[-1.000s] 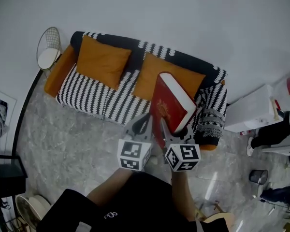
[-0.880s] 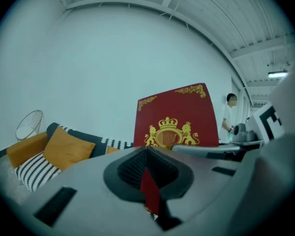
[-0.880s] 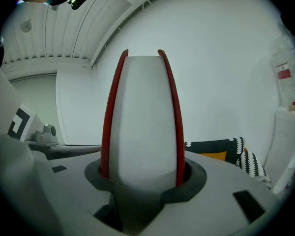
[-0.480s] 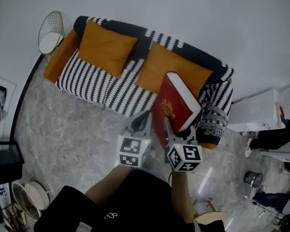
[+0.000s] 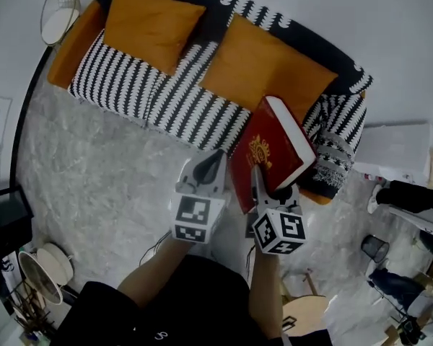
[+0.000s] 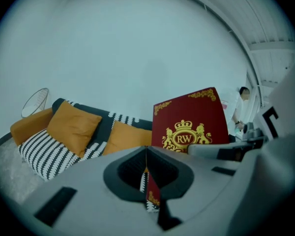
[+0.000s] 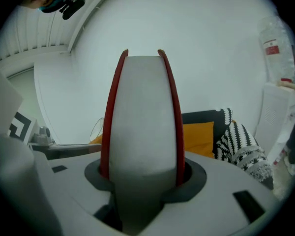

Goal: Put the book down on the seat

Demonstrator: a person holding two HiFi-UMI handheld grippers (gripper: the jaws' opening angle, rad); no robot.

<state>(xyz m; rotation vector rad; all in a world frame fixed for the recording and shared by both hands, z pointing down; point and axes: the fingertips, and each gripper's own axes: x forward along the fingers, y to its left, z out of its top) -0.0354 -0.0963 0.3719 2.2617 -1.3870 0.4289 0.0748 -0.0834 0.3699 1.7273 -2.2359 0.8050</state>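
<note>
A living room: striped sofa, orange cushions (marble-look floor).

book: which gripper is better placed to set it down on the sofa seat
Right, likely. The right gripper clamps the book across its full thickness, both covers between its jaws; the left gripper pinches only a thin cover edge.

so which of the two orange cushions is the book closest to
The cushion on the head view's right, beside the patterned armrest: the red book overlaps its lower edge. The other cushion sits well to the left.
</note>
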